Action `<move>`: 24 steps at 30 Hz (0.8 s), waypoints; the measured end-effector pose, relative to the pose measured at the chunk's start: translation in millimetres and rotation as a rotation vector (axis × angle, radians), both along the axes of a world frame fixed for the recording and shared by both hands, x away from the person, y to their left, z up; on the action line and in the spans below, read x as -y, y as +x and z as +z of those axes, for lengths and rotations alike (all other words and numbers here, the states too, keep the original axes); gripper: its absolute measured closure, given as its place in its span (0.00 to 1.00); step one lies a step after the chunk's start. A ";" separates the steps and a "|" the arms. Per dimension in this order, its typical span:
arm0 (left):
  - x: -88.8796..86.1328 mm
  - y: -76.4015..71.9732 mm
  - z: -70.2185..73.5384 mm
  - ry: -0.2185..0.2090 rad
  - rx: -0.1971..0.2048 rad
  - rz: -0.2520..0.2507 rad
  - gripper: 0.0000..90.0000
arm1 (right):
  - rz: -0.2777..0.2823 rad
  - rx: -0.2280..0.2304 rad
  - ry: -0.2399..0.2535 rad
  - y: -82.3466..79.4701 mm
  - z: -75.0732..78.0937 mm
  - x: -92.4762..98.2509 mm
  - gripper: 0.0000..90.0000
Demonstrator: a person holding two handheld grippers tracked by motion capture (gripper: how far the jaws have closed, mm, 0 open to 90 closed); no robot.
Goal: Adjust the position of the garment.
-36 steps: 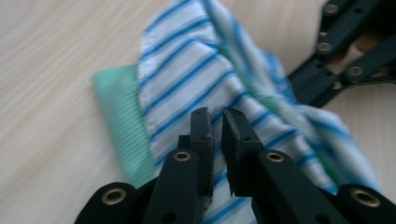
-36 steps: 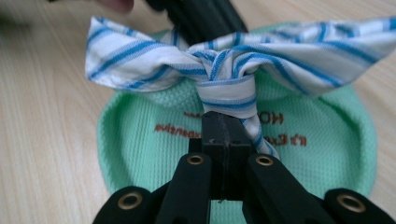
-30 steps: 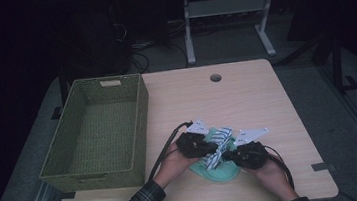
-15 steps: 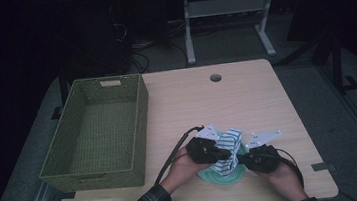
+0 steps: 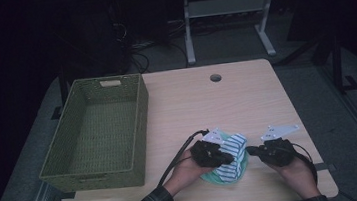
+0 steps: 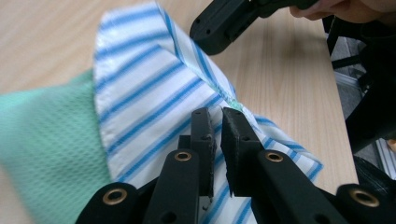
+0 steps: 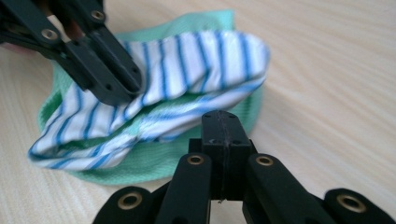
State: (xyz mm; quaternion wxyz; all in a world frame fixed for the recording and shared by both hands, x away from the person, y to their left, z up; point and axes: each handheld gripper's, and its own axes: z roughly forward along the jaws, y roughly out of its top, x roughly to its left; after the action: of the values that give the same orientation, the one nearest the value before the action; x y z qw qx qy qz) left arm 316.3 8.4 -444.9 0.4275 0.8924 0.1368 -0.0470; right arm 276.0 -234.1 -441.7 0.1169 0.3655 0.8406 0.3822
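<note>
A white cloth with blue stripes (image 5: 235, 146) (image 6: 140, 93) (image 7: 201, 60) lies folded on a mint-green cloth (image 5: 220, 179) (image 6: 46, 130) (image 7: 215, 21) near the table's front edge. My left gripper (image 5: 230, 158) (image 6: 217, 114) (image 7: 128, 91) rests on the striped cloth. Its jaws have just been opening a little, but a raised fold still runs into the narrow gap and stays pinched. My right gripper (image 5: 250, 150) (image 7: 223, 116) (image 6: 201, 32) hovers just right of the cloths, shut with nothing in it, its tip pointing at them.
A green woven basket (image 5: 140, 114) stands on the left of the wooden table (image 5: 217, 106). A cable hole (image 5: 216, 78) sits near the far edge. Cables trail from both grippers toward the person. The table's right edge is close to the right hand.
The right gripper has drawn away to the right, off the cloths. The left hand and the cloths have shifted slightly right, and the striped cloth now lies folded over.
</note>
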 end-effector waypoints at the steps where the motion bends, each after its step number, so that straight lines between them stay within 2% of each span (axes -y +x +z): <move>1: -2.1 0.3 3.0 -0.006 0.005 0.005 0.92 | -0.008 0.006 0.006 0.6 2.5 2.8 1.00; 4: -10.5 2.5 12.6 -0.017 0.010 0.027 0.92 | -0.024 0.024 0.023 2.0 10.5 8.0 1.00; 7: -19.7 4.8 19.1 -0.007 0.015 0.056 0.94 | -0.018 0.038 0.040 5.0 17.5 8.0 1.00; 13: -40.8 7.1 27.6 0.022 0.025 0.111 0.97 | 0.023 0.052 0.071 15.5 24.5 -6.4 1.00; 18: -52.3 3.2 25.8 0.043 0.014 0.129 0.98 | 0.051 0.044 0.083 26.7 22.6 -21.9 1.00; 24: -60.0 -2.4 18.3 0.080 0.002 0.122 0.98 | 0.085 0.044 0.089 42.9 19.5 -43.9 1.00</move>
State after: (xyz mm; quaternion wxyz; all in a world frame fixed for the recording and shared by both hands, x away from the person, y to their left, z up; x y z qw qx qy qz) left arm 313.9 68.3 -426.6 0.3937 0.8988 0.1923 -0.0147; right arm 318.9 -190.2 -422.3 0.1026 0.3258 0.8348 0.4318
